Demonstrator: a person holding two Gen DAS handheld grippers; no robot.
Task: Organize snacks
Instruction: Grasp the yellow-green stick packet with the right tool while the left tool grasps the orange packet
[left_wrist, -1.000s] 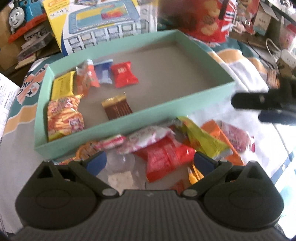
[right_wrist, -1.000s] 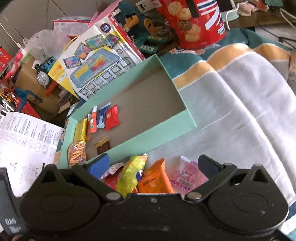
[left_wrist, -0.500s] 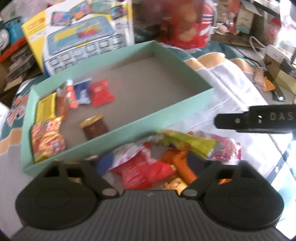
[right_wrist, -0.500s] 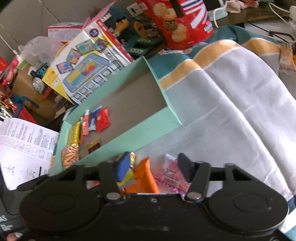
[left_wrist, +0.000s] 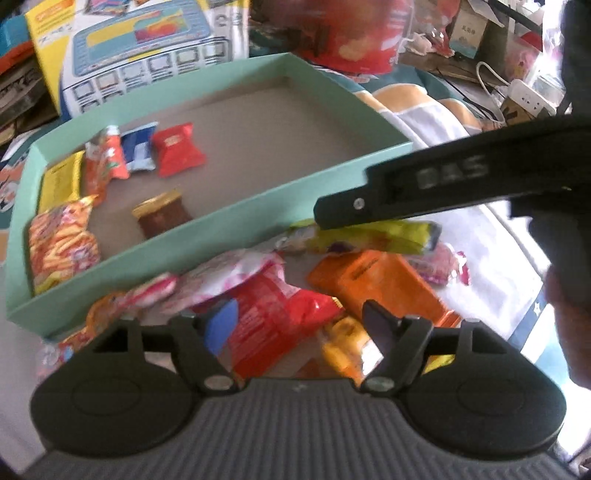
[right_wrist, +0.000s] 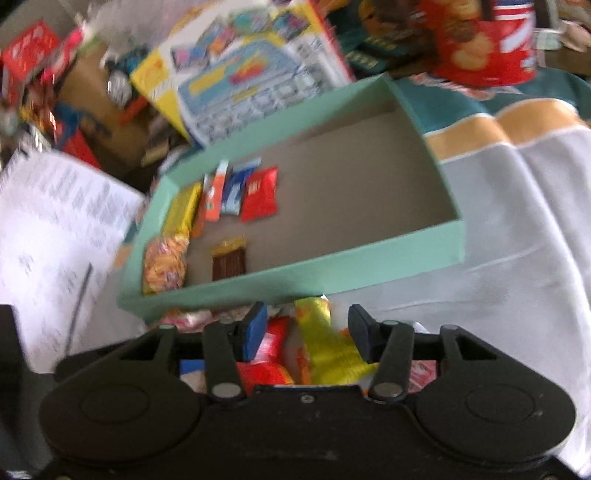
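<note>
Left wrist view: the red packet (left_wrist: 273, 321) lies between the fingers of the left gripper (left_wrist: 301, 325), atop the loose pile just ahead of them; the jaws stand fairly wide and are opening, and whether the pads press the foil I cannot tell; the orange pouch (left_wrist: 384, 284) sits just past the right finger; beyond the tips stands the green box (left_wrist: 229, 236), with a few snacks along its left end and most of its floor bare. In the right wrist view the yellow packet (right_wrist: 325, 347) lies between the fingers of the right gripper (right_wrist: 307, 332), which stand narrower and are closing on it; contact is not clear. I judge these packets light, soft and crinkly, with slick film that slides or buckles under a pinch; best taken across the flat middle or a crimped end seam, with a gentle squeeze so the contents do not crush.
</note>
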